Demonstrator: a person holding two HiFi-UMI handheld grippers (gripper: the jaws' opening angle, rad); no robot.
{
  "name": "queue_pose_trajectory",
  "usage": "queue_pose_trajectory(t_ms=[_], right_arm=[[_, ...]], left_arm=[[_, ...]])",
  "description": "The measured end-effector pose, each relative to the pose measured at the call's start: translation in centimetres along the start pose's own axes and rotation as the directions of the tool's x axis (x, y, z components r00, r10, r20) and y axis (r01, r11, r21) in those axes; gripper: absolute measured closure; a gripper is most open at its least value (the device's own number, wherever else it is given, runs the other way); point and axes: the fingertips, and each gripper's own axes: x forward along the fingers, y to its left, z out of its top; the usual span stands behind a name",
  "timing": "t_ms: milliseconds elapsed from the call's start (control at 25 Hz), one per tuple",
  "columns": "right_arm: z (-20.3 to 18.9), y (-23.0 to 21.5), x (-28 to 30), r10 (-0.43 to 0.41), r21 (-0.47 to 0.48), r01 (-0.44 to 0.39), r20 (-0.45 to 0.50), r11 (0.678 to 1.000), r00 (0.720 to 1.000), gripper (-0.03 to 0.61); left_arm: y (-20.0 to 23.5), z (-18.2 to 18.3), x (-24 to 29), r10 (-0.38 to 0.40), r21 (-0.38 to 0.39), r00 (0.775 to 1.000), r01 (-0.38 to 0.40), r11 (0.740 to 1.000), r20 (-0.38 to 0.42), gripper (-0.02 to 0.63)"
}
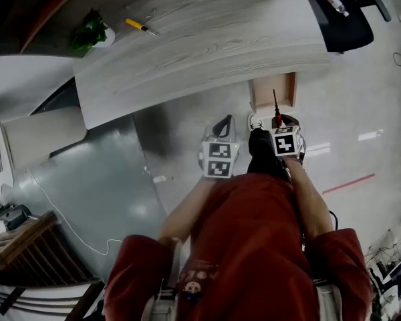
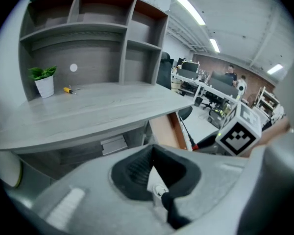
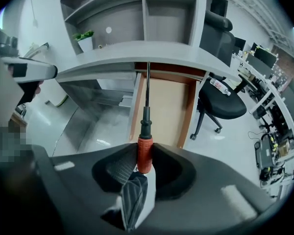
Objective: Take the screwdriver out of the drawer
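In the head view, a red-handled screwdriver (image 1: 276, 109) is held by the right gripper (image 1: 278, 123), its shaft pointing toward the open drawer (image 1: 273, 93) under the desk (image 1: 207, 45). The left gripper (image 1: 222, 123) is seen just beside the right one, above the floor. A yellow screwdriver (image 1: 140, 26) and a plant (image 1: 88, 33) are seen on the desk.

In the left gripper view, the jaws are seen closed together with nothing between them. The drawer and the red-handled screwdriver are seen beyond, to the right.

In the right gripper view, the jaws are pressed on the red handle. The screwdriver is held clear of the drawer, which is seen beyond it.
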Motion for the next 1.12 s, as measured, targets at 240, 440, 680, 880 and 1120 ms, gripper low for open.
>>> queue_pose_trajectory(t_ms=[240, 440, 680, 880, 1120], right_arm=[[1.1, 0.7, -3.8, -0.027, 0.042, 0.024, 0.069, 0.999, 0.997, 0.482], [3.2, 0.9, -7.5, -0.053, 0.115, 0.037, 0.142, 0.993, 0.988, 0.482], [5.0, 0.5, -11.2, -0.104, 0.211, 0.056, 0.222, 0.976, 0.969, 0.482], [5.9, 0.7, -14.5, -0.132, 0.253, 0.058, 0.288, 0.966, 0.949, 0.482], [7.6, 0.3, -18.6, -0.182, 0.267, 0.075, 0.401, 0.961, 0.898, 0.482]], left_arm=[[1.3, 1.8, -1.8, -0.019, 0.031, 0.999, 0.017, 0.999, 0.039, 0.615], [1.5, 2.9, -2.6, -0.051, 0.074, 0.997, 0.046, 0.996, 0.062, 0.615], [1.3, 5.7, -4.3, -0.079, 0.104, 0.991, 0.068, 0.992, 0.107, 0.615], [1.5, 7.9, -5.9, -0.084, 0.118, 0.984, 0.066, 0.991, 0.159, 0.615], [1.3, 10.2, -7.8, -0.083, 0.140, 0.973, 0.053, 0.989, 0.216, 0.615]])
